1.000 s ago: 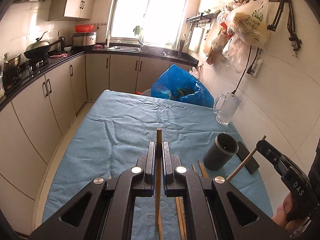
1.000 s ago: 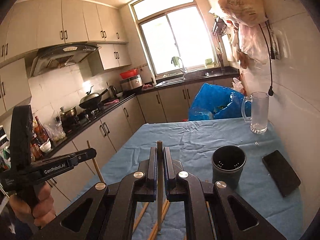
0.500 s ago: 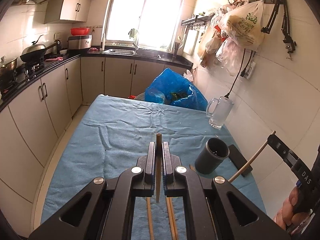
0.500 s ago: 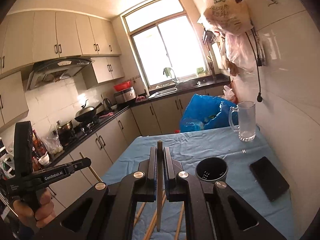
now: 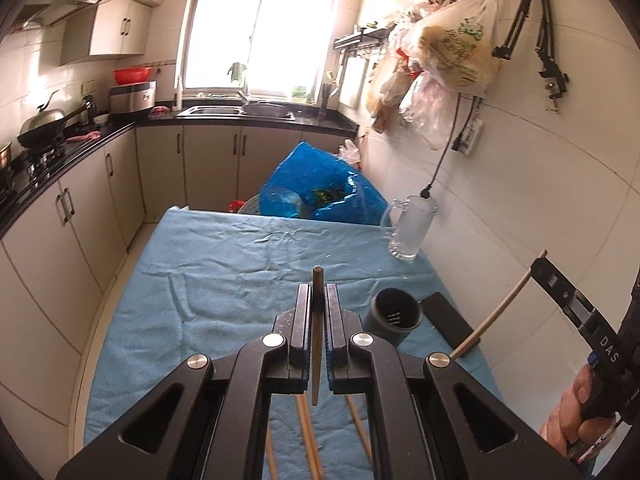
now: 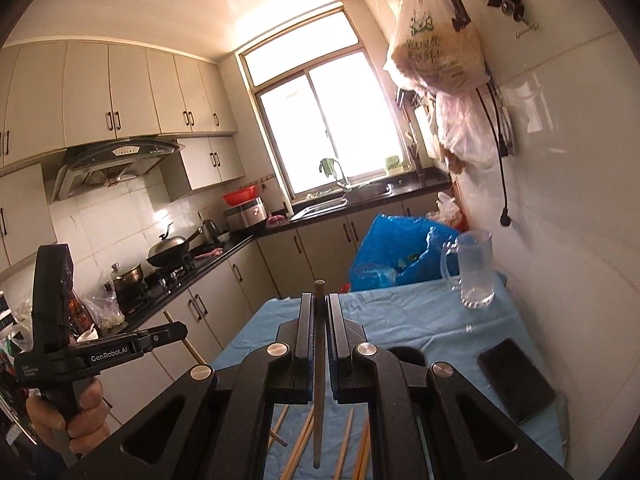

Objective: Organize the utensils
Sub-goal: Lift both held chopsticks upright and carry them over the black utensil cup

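Observation:
My left gripper (image 5: 318, 294) is shut on a wooden chopstick (image 5: 317, 336) held upright, well above the blue cloth. My right gripper (image 6: 319, 300) is shut on another chopstick (image 6: 319, 380), also raised; it shows in the left wrist view (image 5: 538, 270) at far right with its chopstick slanting down. The dark grey utensil cup (image 5: 395, 316) stands on the cloth, right of the left gripper; in the right wrist view only its rim (image 6: 404, 354) shows behind the jaws. Several loose chopsticks (image 6: 304, 440) lie on the cloth below both grippers.
A black phone (image 6: 516, 380) lies right of the cup by the wall. A glass mug (image 5: 410, 232) stands at the far right of the table (image 5: 224, 264). A blue bag (image 5: 320, 192) sits beyond the far edge. Cabinets line the left.
Both grippers have risen higher above the table with their chopsticks. The cup and cloth look further below, and the right wrist view has tilted upward.

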Demonstrator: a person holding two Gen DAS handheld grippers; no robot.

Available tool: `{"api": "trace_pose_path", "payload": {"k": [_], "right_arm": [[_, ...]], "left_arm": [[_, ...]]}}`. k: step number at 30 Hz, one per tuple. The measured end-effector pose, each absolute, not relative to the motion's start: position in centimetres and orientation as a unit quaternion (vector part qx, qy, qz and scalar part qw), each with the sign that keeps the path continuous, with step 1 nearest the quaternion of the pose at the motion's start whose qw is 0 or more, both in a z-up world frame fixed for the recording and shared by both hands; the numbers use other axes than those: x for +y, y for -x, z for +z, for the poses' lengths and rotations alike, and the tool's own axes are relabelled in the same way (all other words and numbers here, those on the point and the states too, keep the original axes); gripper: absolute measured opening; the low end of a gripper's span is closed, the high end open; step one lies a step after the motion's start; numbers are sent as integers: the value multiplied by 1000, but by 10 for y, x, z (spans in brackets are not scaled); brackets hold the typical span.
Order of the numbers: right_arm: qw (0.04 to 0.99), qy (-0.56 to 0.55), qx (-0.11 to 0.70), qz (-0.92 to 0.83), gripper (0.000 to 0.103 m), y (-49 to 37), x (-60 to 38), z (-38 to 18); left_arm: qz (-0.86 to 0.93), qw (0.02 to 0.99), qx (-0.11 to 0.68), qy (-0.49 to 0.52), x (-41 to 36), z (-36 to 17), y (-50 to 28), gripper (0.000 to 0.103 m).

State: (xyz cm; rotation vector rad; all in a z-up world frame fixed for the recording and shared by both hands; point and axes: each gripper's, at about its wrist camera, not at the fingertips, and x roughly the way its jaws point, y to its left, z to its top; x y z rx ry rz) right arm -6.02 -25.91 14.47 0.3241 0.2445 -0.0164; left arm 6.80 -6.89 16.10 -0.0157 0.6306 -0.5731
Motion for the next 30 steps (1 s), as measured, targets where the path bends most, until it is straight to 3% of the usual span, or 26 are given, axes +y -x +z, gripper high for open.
{"api": "trace_pose_path", "payload": {"k": [16, 30], "right_arm": [[985, -128, 87, -78, 6, 17, -310, 201], [963, -144, 202, -101, 7, -60, -350, 129]], "left_arm": [[-334, 899, 280, 35, -149, 231, -111, 5], [-320, 874, 364, 42, -195, 155, -160, 5]]}}
